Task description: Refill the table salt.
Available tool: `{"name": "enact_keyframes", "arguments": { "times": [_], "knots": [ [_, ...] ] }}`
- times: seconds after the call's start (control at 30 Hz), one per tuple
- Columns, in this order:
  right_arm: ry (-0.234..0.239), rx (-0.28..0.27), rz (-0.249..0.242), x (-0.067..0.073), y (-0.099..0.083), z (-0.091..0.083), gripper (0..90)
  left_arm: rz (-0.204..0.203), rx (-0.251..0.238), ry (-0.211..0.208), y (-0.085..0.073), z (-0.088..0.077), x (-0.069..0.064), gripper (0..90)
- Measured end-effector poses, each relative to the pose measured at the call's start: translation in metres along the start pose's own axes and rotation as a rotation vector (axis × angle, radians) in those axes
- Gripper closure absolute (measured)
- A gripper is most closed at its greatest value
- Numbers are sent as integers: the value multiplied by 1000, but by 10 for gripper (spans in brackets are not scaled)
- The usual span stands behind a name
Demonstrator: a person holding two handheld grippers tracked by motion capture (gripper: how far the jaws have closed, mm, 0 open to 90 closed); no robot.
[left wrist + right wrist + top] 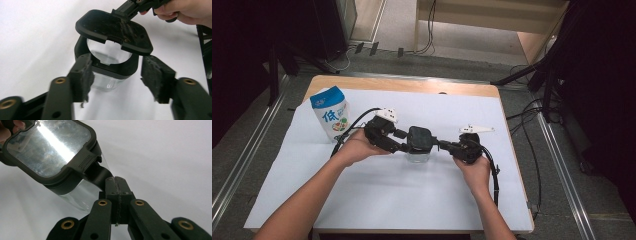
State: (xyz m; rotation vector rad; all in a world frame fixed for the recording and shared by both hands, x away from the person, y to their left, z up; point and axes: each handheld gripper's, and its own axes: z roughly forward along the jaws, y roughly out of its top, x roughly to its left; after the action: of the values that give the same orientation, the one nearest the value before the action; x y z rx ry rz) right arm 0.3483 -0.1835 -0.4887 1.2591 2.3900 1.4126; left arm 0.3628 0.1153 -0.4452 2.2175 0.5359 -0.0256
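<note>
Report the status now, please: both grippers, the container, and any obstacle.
Right gripper shut, at the lid's hinge. Left gripper open, jaws either side of the clear container, not pressing. Lid tilted up. Milk carton stands apart, far left.

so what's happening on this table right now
A person works a clear container with a black rim, using a handheld gripper in each hand. The right gripper is shut on a tab at the container's hinge side. The black lid stands raised, tilted over the open mouth. The left gripper sits around the container's front, its fingers apart and not pressing on it. A blue and white pouch stands upright at the far left.
</note>
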Motion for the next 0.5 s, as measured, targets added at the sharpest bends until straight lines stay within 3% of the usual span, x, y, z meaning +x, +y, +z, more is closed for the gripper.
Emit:
{"name": "enact_keyframes", "arguments": {
  "times": [0.13,0.23,0.3,0.5],
  "knots": [
    [2,0,1,0,0,0,900,3,6,-3,4,-3,-1,559],
    [5,-1,-2,-1,0,0,900,0,-15,-50,8,-6,-1,728],
    [5,-1,0,-1,0,0,900,-6,-22,-56,11,-7,-2,795],
    [2,-1,4,0,0,0,900,7,-8,-49,23,-5,-7,845]
  ]
}}
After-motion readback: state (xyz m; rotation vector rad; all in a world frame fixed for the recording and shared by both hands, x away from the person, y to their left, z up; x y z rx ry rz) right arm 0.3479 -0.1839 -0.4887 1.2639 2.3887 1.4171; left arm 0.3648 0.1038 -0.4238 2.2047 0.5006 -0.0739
